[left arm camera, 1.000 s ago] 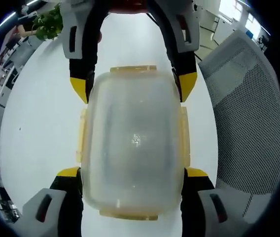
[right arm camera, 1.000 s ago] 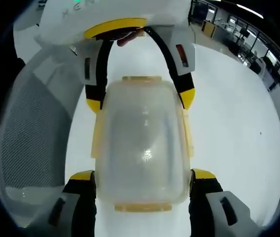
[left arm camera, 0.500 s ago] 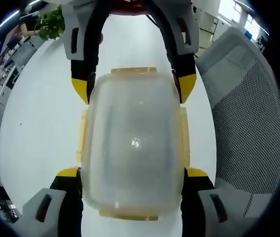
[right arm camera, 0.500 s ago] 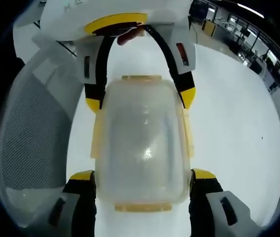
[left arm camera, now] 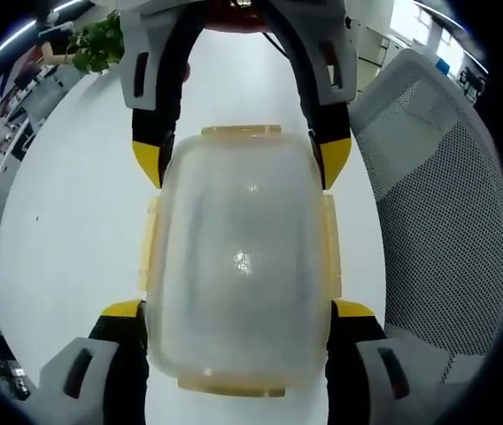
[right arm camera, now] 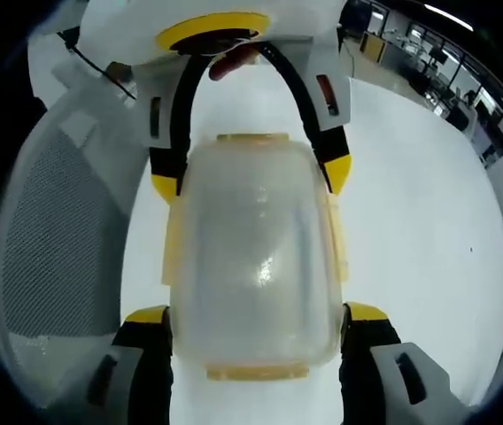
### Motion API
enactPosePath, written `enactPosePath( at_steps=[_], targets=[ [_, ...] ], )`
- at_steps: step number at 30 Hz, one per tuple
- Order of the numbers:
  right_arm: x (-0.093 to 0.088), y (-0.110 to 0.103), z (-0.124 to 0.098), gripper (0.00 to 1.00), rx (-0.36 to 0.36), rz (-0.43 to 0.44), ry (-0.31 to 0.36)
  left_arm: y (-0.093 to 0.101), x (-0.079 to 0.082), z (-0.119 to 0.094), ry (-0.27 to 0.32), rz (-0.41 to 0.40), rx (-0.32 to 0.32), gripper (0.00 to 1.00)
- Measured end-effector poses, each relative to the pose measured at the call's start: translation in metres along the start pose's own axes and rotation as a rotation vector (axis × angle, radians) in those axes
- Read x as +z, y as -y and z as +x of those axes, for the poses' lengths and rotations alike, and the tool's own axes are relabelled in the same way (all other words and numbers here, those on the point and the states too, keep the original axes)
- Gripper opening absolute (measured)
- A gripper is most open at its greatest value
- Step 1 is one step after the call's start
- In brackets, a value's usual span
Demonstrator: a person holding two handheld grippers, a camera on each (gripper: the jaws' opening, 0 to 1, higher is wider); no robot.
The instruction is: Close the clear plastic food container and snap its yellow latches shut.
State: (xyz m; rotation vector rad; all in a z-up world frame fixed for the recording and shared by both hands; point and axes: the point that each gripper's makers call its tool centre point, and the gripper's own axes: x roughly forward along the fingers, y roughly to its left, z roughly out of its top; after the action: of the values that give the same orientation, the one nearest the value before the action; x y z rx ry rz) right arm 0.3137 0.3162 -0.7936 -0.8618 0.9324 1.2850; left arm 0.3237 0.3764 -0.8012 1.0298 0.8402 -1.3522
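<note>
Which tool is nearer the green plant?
Right. The right tool grips the clear plastic container's far end, toward the green plant; the left tool grips the near end.

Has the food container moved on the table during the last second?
No. The container keeps its place between both tongs, and against the mesh chair it shifts only slightly, which fits camera motion.

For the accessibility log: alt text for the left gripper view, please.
A clear plastic container with yellow latches sits on a white table, gripped at both ends by the left gripper and right gripper. A mesh chair stands beside.
</note>
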Motion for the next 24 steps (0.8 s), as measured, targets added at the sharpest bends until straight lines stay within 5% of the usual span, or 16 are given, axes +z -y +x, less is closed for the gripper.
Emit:
enactPosePath(
  at_steps=[16, 24],
  targets=[
    [0.001, 0.002, 0.002, 0.78, -0.008, 0.007, -0.062, -0.003, -0.001, 0.0, 0.006, 0.01, -0.007, 0.83],
    [0.011, 0.006, 0.005, 0.78, -0.007, 0.007, -0.025, -0.006, -0.011, -0.005, 0.019, -0.001, -0.002, 0.84]
  ],
)
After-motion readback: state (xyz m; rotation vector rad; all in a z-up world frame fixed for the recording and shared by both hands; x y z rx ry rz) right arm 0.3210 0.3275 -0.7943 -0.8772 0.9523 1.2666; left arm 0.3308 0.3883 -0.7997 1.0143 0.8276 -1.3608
